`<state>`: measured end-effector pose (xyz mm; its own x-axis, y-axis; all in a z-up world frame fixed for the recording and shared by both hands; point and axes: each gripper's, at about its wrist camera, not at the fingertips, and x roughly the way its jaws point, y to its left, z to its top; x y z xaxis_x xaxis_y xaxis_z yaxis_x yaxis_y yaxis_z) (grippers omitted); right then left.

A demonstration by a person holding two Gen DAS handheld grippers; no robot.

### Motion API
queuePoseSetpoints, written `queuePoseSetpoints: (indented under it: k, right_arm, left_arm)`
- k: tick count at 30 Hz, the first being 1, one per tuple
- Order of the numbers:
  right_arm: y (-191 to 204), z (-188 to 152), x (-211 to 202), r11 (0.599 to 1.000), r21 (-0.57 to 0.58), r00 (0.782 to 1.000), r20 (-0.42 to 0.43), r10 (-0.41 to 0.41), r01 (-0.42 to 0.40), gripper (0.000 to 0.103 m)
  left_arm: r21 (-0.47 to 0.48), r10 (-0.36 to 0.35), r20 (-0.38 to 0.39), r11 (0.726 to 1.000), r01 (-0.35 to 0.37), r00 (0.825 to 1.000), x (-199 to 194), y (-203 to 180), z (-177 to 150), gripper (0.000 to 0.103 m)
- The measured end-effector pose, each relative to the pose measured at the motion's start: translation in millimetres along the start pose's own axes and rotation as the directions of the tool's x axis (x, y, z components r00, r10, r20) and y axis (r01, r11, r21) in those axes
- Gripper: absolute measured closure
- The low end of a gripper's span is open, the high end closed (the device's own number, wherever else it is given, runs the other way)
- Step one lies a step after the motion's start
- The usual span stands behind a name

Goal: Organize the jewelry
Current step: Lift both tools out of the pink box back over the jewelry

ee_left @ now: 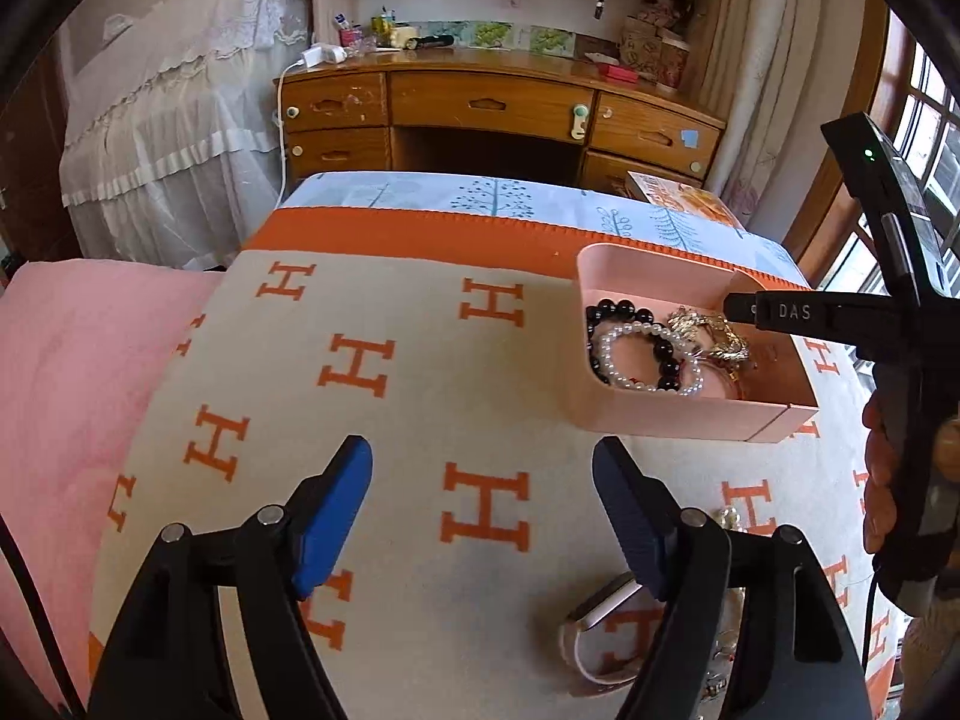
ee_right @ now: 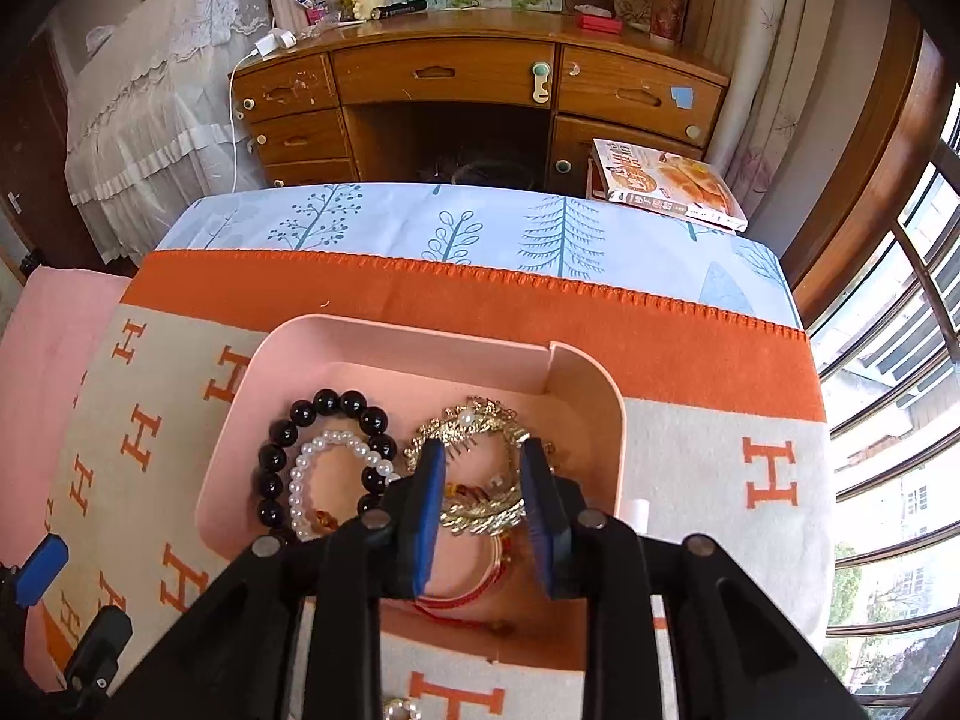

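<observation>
Jewelry, assorted, lies in a pink tray [ee_right: 600, 396] at centre frame of the right wrist view, set on a cream blanket [ee_right: 690, 450] with orange H marks. Contents: black bead bracelet [ee_right: 327, 405] at the tray's left, pearl bracelet [ee_right: 336, 441] lying inside its ring, gold chain piece [ee_right: 474, 420] to their right, red cord bracelet [ee_right: 462, 600] at lower centre. Right gripper [ee_right: 483, 462] hangs over the tray, blue pads partly apart either side of the gold piece; nothing clamped between them. Left gripper [ee_left: 483, 468], lower centre of the left wrist view, jaws spread wide and empty above the blanket. Pink watch band [ee_left: 594, 612] lies outside the tray, lower right there, partly hidden by a finger. Wooden desk [ee_right: 444, 72] fills the upper centre.
</observation>
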<state>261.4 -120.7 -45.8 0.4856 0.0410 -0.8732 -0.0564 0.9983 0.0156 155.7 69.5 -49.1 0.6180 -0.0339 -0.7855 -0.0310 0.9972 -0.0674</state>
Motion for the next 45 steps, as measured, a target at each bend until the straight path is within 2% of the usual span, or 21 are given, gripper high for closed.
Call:
queuePoseSetpoints:
  k: [6, 11, 25, 34, 38, 45]
  right_arm:
    - [11.6, -22.2, -23.7, 1.0, 0.002, 0.998, 0.062, 0.031, -0.031, 0.077]
    - [8.2, -49.8, -44.3, 0.998, -0.007, 0.996, 0.068, 0.058, -0.057, 0.077]
    - [-14.0, -121.1, -108.3, 0.997, -0.07, 0.995, 0.089, 0.035, -0.029, 0.077]
    - [-22.2, -163.0, -124.5, 0.994, 0.003, 0.989, 0.101, 0.107, -0.108, 0.077]
    - [-17.7, -179.7, -128.9, 0.996, -0.005, 0.99, 0.114, 0.089, -0.089, 0.066]
    - [-7.6, -198.1, -127.2, 0.995, 0.0, 0.992, 0.089, 0.095, -0.095, 0.065]
  left_arm:
    - [-0.044, 0.028, 0.005, 0.999, -0.027, 1.0, -8.6, 25.7, -17.0, 0.028]
    - [-0.046, 0.04, 0.012, 0.998, -0.04, 0.999, -17.1, 33.2, -28.9, 0.028]
    - [0.026, 0.015, 0.057, 1.0, -0.016, 0.998, -49.8, 2.7, -41.9, 0.028]
    - [0.076, 0.025, 0.071, 0.997, -0.03, 0.997, -67.1, -11.0, -54.1, 0.025]
    - [0.092, 0.018, 0.062, 0.995, -0.024, 0.998, -70.1, -11.4, -60.0, 0.025]
    - [0.115, -0.012, 0.019, 0.993, 0.009, 1.0, -70.2, -3.7, -78.2, 0.023]
